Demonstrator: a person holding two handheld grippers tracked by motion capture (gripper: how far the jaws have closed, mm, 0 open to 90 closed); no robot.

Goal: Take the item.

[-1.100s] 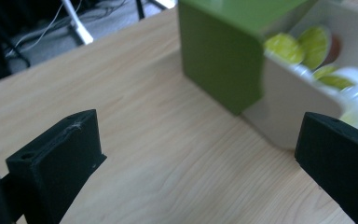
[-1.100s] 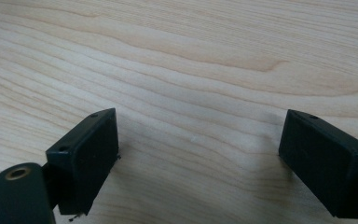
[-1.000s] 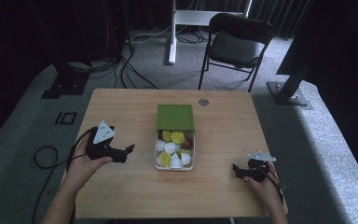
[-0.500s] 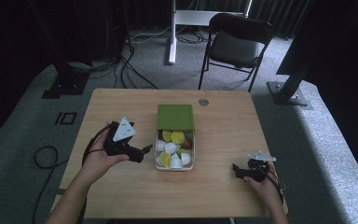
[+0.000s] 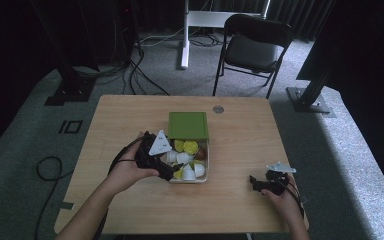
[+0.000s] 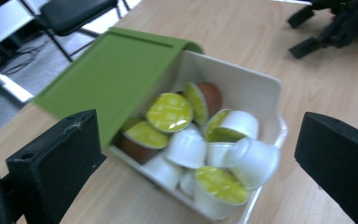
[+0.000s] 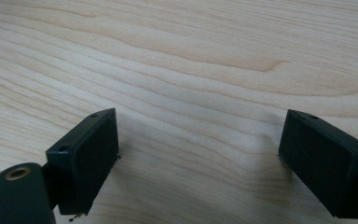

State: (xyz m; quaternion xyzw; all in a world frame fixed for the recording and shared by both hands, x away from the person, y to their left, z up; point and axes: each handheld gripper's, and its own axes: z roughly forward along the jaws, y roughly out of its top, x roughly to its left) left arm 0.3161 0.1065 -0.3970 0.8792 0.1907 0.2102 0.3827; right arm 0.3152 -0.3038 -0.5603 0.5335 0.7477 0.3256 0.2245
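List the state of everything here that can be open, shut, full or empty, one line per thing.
White box: open, lid slid partly back, holding capsules.
Green lid: covers the far part of the box, tilted.
Coffee capsules: piled loose, sealed with yellow-green foil, some tipped over.
Left gripper: open, jaws wide over the capsules.
Right gripper: open, empty, over bare tabletop.
Folding chair: unfolded, unoccupied.

Each black claw [image 5: 166, 170] has blocky jaws, a trailing cable (black) and a grey three-cornered plate.
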